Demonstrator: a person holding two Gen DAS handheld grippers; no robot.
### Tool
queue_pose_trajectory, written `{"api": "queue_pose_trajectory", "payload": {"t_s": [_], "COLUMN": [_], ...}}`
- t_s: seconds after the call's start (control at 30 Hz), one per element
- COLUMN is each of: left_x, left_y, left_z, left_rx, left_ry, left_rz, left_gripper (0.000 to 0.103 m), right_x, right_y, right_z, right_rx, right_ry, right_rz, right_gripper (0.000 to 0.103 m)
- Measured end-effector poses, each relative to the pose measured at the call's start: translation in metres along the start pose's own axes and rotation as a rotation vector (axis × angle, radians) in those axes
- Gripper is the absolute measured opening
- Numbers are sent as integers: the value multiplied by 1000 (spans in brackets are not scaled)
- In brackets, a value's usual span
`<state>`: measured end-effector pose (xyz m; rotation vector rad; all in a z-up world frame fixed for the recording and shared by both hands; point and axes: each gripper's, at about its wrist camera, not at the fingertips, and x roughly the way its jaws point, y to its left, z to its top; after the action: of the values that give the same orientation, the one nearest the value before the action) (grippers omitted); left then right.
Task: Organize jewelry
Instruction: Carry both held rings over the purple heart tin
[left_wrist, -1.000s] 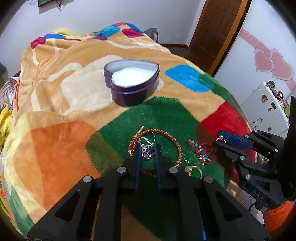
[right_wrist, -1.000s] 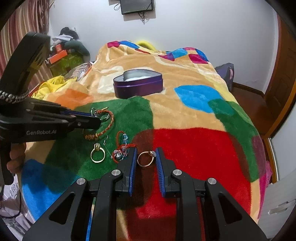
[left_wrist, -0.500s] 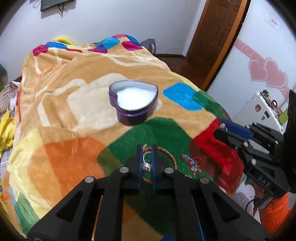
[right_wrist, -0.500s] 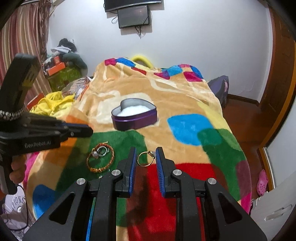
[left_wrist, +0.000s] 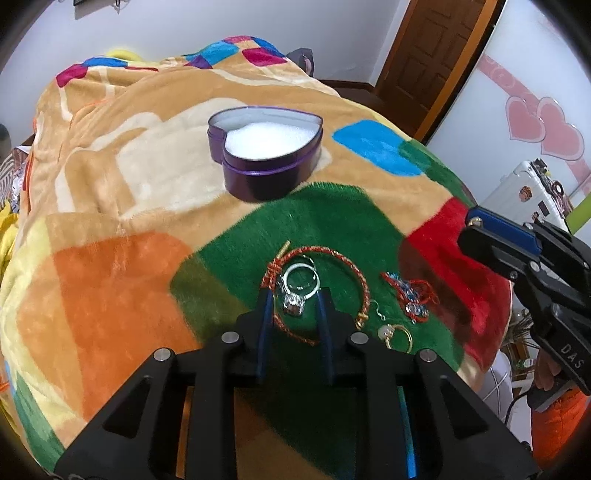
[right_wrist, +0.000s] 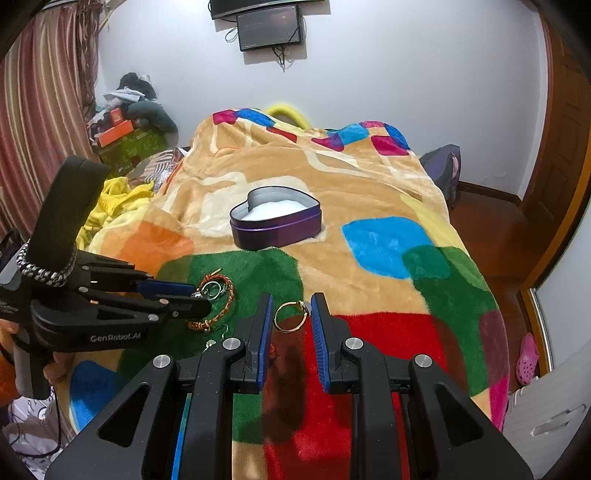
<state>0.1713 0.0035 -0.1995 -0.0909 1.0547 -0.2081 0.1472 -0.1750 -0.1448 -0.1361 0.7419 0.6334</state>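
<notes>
My left gripper (left_wrist: 295, 297) hangs low over the green patch of the blanket, and its jaws are opening. A silver ring with a stone (left_wrist: 300, 288) lies between the pads, inside the loop of a red braided bracelet (left_wrist: 356, 271); the pads do not press on it. My right gripper (right_wrist: 292, 298) is shut on a gold ring (right_wrist: 290, 318) and holds it clear of the blanket. A purple heart-shaped tin (left_wrist: 266, 177) with white foam inside stands open farther up the bed, also visible as the tin (right_wrist: 275, 229) in the right wrist view.
On the green patch lie a red-and-blue beaded piece (left_wrist: 410, 295), a gold ring with a pearl (left_wrist: 397, 336) and a hook earring (left_wrist: 377, 312). The blanket (right_wrist: 388, 236) drops off at the right toward a wooden floor and door. Clothes pile up left of the bed.
The left gripper rose pinching the silver ring, then came back down and its jaws spread apart. The right gripper lifted the gold ring off the red patch.
</notes>
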Motion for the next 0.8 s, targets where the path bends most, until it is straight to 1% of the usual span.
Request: {"api": "queue_pose_trajectory", "payload": {"t_s": [0.03,0.1,0.13,0.27,0.47,0.8], "left_x": [1,0,0,-7,-28,-52], "left_y": [-1,-3,-4,-8,-3,17], "left_z": [0,0,0,-3,5,41], "left_rx": [6,24,32,60,50,-1], "left_ry": [1,-3,-1,-27,-86,-208], "left_rz": [3,3,3,21,14,21], "left_gripper": [23,11,10,10,10,10], "right_x": [0,1,1,0,4,26], "right_y": [0,-1,-1,1,5,10], "right_z": [-1,0,0,6,23,54], "right_rx": [1,5,5,-2,-24,-27], "right_ry": [0,-1,-2,-14,-41,-67], "right_rz": [0,2,2,3,9,36], "right_gripper": [19,19,19,19,19,19]}}
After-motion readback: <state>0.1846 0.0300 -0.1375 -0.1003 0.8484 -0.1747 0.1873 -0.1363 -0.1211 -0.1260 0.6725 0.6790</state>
